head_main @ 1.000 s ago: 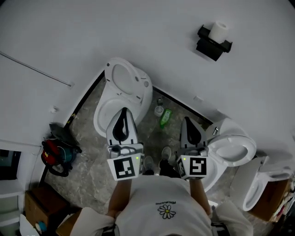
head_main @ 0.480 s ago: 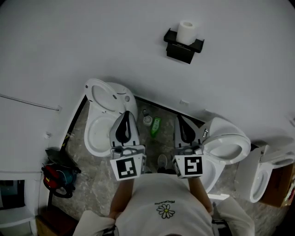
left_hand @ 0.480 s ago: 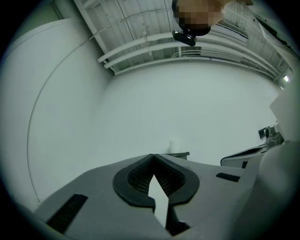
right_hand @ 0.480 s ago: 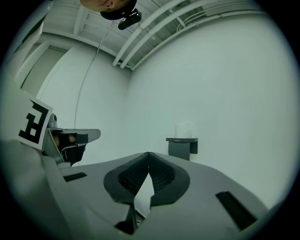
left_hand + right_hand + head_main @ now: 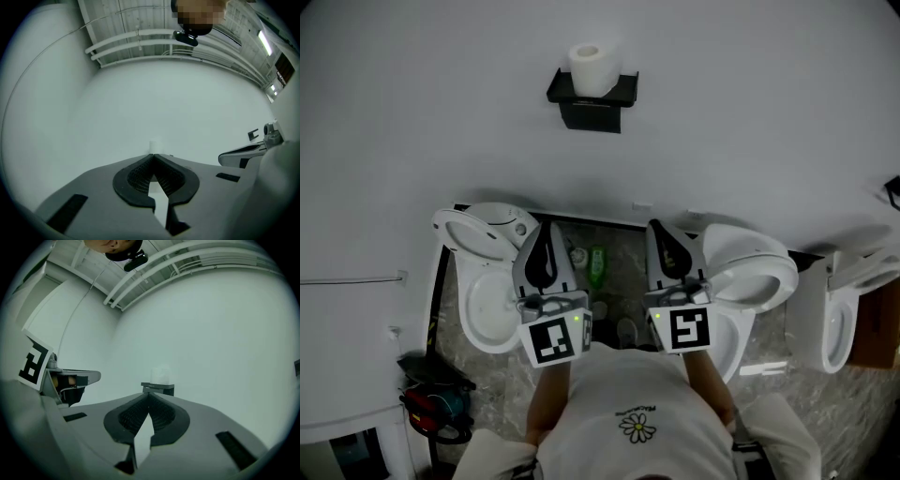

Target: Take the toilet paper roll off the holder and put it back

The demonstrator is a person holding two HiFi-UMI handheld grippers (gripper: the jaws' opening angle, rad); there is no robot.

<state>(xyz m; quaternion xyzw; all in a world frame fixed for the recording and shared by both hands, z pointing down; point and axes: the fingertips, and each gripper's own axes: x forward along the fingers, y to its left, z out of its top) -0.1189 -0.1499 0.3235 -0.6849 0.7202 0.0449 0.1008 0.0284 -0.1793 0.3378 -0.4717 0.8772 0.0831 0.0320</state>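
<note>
A white toilet paper roll (image 5: 593,68) stands upright on a black wall-mounted holder (image 5: 592,99), high on the white wall. The roll (image 5: 161,374) and holder (image 5: 158,388) also show small and far off in the right gripper view; in the left gripper view only a faint white roll (image 5: 155,144) peeks over the jaw tips. My left gripper (image 5: 542,246) and right gripper (image 5: 663,246) are held side by side well below the holder, both pointing at the wall. Both are shut, tips touching, with nothing held.
Below the wall stand a white toilet with raised seat at left (image 5: 478,281), another at right (image 5: 750,272) and a third at far right (image 5: 839,309). Bottles (image 5: 596,264) sit on the stone floor between them. A red and black tool (image 5: 431,403) lies at lower left.
The view has swung so the holder and roll have shifted from upper right toward the upper middle. Both grippers stay shut and side by side.
</note>
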